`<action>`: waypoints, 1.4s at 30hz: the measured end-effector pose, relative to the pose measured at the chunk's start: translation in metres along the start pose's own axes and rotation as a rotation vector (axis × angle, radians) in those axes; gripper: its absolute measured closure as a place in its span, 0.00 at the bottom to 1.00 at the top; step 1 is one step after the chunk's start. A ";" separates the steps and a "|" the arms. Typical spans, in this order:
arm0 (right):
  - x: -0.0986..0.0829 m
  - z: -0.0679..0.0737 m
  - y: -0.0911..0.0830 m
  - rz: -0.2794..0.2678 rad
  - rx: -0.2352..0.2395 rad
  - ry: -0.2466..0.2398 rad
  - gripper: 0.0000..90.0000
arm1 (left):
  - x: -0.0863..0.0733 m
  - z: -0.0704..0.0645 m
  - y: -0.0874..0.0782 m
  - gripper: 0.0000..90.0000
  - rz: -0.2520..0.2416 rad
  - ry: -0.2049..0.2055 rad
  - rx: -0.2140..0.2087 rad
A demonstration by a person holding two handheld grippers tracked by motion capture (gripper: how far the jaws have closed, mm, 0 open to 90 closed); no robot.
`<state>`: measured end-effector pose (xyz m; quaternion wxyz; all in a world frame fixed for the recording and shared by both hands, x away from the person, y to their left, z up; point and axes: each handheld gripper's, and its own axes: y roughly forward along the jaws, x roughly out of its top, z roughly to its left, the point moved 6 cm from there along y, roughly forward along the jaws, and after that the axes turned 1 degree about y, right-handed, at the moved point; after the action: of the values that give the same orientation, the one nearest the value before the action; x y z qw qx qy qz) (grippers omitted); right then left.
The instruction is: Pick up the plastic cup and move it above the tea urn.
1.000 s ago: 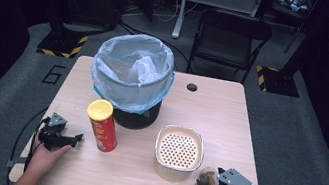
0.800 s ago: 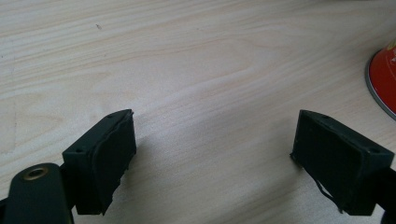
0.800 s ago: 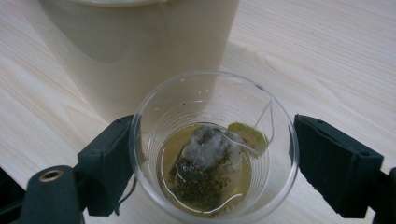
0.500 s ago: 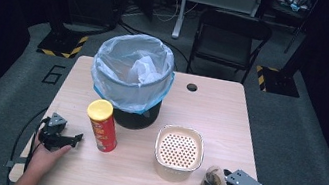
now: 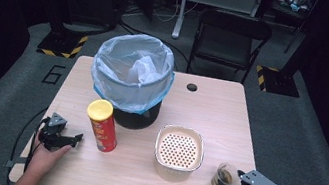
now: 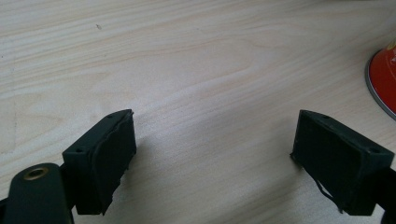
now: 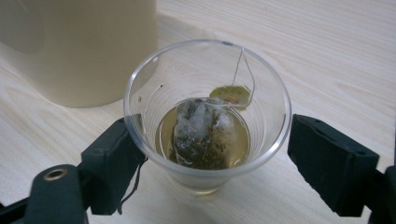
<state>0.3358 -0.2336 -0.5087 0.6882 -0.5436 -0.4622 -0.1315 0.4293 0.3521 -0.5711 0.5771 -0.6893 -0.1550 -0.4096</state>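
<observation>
Here the right tongs [image 7: 212,158] bracket a clear cup [image 7: 208,112] near the worktop's front right corner, jaws apart, apparently about to close on it; the left tongs [image 6: 219,158] rest open and empty.

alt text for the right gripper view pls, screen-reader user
A clear plastic cup stands on a light wooden table between the right gripper's two black jaws; whether they touch it is unclear. Inside, a used tea bag sits in shallow amber liquid. A cream container is just behind.
</observation>
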 end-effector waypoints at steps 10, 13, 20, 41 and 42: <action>0.001 -0.006 0.005 -0.004 0.028 0.024 0.27 | 0.000 0.000 0.000 0.15 0.000 -0.002 0.001; 0.003 0.000 0.009 -0.004 -0.017 0.026 0.23 | 0.000 0.000 0.000 0.15 0.000 -0.002 0.001; 0.005 0.001 0.022 -0.008 -0.047 0.043 0.25 | 0.000 0.000 0.000 0.15 0.000 -0.003 0.001; 0.005 0.001 0.024 -0.043 -0.032 0.000 0.33 | 0.000 0.000 0.000 0.15 0.000 -0.003 0.002; 0.005 0.001 0.024 -0.043 -0.032 0.000 0.33 | 0.000 0.000 0.000 0.15 0.000 -0.003 0.002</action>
<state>0.3545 -0.2224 -0.5195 0.6765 -0.5444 -0.4716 -0.1534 0.4294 0.3519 -0.5711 0.5774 -0.6894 -0.1562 -0.4085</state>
